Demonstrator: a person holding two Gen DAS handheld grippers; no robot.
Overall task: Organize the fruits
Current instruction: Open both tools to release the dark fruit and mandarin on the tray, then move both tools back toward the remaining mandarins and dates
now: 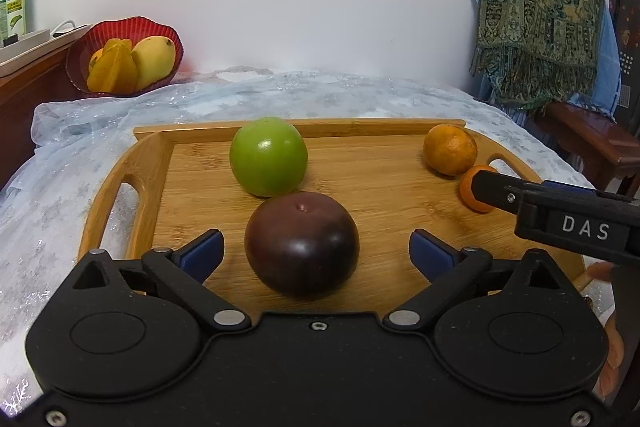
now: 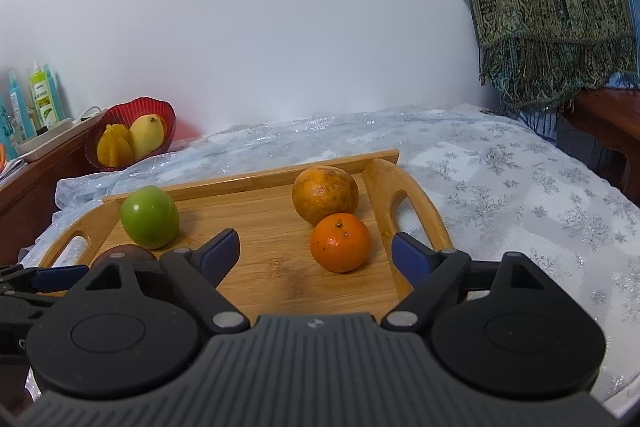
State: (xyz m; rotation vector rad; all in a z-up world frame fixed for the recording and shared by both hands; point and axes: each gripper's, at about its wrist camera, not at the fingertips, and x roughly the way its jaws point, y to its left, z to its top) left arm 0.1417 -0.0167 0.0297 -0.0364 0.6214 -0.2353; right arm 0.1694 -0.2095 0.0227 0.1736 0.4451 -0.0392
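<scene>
A wooden tray holds a green apple, a dark purple fruit, a dull orange and a bright orange. My left gripper is open, its blue pads on either side of the purple fruit without touching it. My right gripper is open, with the bright orange between its fingers, apart from both. Its finger shows in the left wrist view.
A red bowl with a mango and star fruit stands at the back left on a wooden cabinet. Bottles stand behind it. A snowflake cloth covers the table. A patterned shawl hangs at the right.
</scene>
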